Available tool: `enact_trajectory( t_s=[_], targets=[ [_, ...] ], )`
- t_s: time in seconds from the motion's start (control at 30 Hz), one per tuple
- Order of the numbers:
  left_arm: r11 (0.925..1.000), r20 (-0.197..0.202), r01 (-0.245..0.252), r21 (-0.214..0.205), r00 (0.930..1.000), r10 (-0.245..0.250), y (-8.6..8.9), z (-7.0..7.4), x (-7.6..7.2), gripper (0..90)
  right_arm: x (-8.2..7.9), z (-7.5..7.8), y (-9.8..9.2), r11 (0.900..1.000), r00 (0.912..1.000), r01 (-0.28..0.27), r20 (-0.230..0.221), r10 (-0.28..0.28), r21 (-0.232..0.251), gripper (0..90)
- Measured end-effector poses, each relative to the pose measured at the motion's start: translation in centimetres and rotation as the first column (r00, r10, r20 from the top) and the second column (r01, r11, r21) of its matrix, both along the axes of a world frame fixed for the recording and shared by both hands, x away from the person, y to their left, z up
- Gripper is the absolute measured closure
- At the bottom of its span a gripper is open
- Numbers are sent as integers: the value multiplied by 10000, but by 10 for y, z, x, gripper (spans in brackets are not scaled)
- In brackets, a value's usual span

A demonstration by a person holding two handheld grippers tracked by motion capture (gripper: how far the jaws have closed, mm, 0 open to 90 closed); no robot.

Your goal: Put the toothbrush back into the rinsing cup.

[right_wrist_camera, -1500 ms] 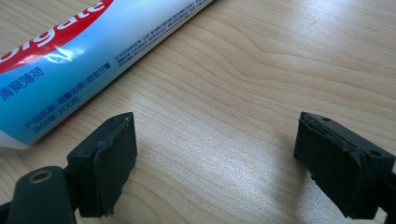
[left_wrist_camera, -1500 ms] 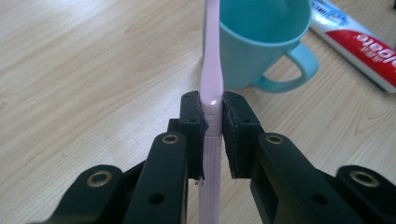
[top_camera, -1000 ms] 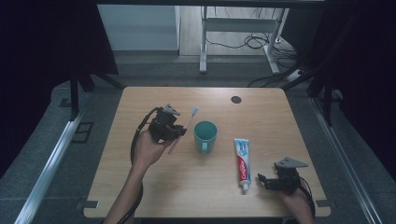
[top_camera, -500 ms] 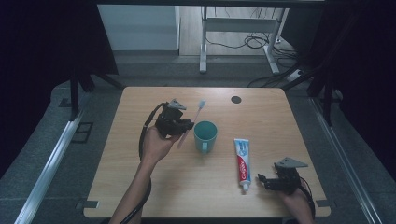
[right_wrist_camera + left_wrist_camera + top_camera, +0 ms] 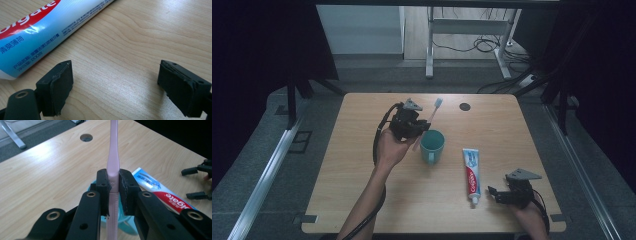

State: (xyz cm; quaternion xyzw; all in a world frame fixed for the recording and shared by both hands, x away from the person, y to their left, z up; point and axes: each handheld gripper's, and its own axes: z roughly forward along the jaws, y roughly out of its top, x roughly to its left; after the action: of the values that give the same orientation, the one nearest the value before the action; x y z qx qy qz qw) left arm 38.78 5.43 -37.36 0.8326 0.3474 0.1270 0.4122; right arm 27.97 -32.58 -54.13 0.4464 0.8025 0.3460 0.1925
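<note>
The left gripper (image 5: 113, 192) has its two black, blocky jaws pressed tight on the stem of a pink toothbrush (image 5: 113, 157), a slim, smooth plastic stick that runs from the bottom edge of the left gripper view up past the top. In the high view this left gripper (image 5: 419, 129) sits left of centre, raised off the table in a hand (image 5: 391, 149), with the brush's pale head slanting toward the upper middle of the frame. Just under and to the right of it stands a teal mug (image 5: 432, 145), round and glossy; the lower end of the stem seems to hang over its rim, though the jaws hide that part.

Right of the mug, a white, red and blue toothpaste tube (image 5: 471, 172) lies flat on the pale wood-grain table (image 5: 362, 200). In the lower right the right gripper (image 5: 495, 193) rests with jaws wide apart and empty (bare wood between them), beside the tube's cap end.

A dark round hole (image 5: 465, 106) marks the table's upper middle.
</note>
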Motion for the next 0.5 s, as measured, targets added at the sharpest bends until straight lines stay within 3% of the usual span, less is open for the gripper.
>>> enact_trajectory(
  t_s=[0.5],
  targets=[
    [9992, 271, -319, -259, 9991, 326, -12, -5, 15, 792, 0, 0, 0, 10000, 10000, 7, -20, -7, 17, 126]
  ],
)
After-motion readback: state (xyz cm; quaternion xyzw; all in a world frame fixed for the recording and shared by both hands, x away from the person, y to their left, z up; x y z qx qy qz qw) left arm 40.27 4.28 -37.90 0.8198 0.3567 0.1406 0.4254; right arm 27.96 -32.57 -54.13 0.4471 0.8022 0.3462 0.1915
